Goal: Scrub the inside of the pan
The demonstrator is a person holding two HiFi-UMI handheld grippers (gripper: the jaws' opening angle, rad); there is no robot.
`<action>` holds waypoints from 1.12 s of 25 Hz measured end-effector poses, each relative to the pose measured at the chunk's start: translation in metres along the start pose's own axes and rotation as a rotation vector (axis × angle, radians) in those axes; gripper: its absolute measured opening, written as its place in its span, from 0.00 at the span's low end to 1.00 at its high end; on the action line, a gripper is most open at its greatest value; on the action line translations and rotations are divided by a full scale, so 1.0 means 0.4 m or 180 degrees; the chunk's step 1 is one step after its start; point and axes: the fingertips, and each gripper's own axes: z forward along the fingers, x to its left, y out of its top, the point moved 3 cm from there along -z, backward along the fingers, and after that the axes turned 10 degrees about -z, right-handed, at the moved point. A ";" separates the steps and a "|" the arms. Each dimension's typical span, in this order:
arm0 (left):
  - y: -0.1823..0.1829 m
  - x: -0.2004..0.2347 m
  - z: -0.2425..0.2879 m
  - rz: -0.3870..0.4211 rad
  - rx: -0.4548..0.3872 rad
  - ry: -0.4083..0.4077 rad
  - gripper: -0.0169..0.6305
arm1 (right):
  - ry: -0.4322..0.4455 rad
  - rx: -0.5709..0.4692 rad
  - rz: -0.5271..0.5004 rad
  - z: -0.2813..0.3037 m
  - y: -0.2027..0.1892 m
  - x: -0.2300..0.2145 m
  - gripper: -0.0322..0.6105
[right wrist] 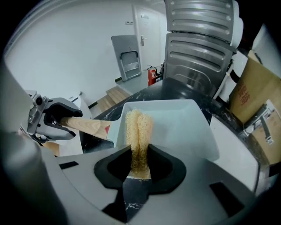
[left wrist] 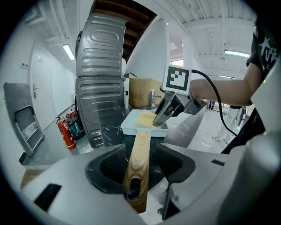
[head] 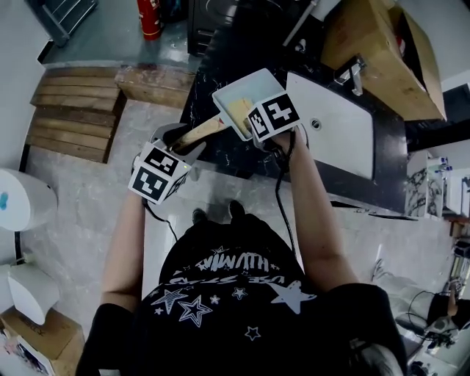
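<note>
A square pale pan (head: 253, 88) rests at the edge of the dark marble counter (head: 228, 158), its wooden handle (head: 202, 132) sticking out toward me. In the left gripper view the handle (left wrist: 137, 162) lies between the jaws of my left gripper (left wrist: 139, 154), with a gap showing on its right side. The pads do not press it. My right gripper (right wrist: 139, 151) is shut on a folded yellow mesh sponge (right wrist: 138, 129). It points steeply down and holds the sponge against the pan's (right wrist: 175, 123) inner floor. From the head view the right gripper (head: 248, 117) is over the pan's near side and the left gripper (head: 182, 141) at the handle's end.
A white sink (head: 334, 125) with a faucet (head: 351, 73) lies right of the pan, and a cardboard box (head: 382, 51) stands behind it. A ribbed metal appliance (left wrist: 99, 88) stands past the pan. On the floor to the left are wooden pallets (head: 73, 117) and a red fire extinguisher (head: 149, 16).
</note>
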 end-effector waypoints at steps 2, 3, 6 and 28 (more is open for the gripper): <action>0.011 0.003 -0.008 0.0018 -0.0092 0.0032 0.38 | -0.0081 -0.0167 0.0020 -0.023 0.011 -0.010 0.19; 0.014 0.005 -0.014 0.0029 -0.0130 0.0069 0.39 | -0.0117 -0.0254 0.0028 -0.034 0.016 -0.014 0.19; 0.032 0.015 -0.043 -0.0059 -0.0333 0.0244 0.42 | -0.0215 -0.0498 0.0009 -0.065 0.027 -0.022 0.19; 0.135 -0.173 -0.120 -0.0650 -0.1426 0.1013 0.27 | -0.0418 -0.1673 -0.0615 -0.255 -0.090 -0.066 0.18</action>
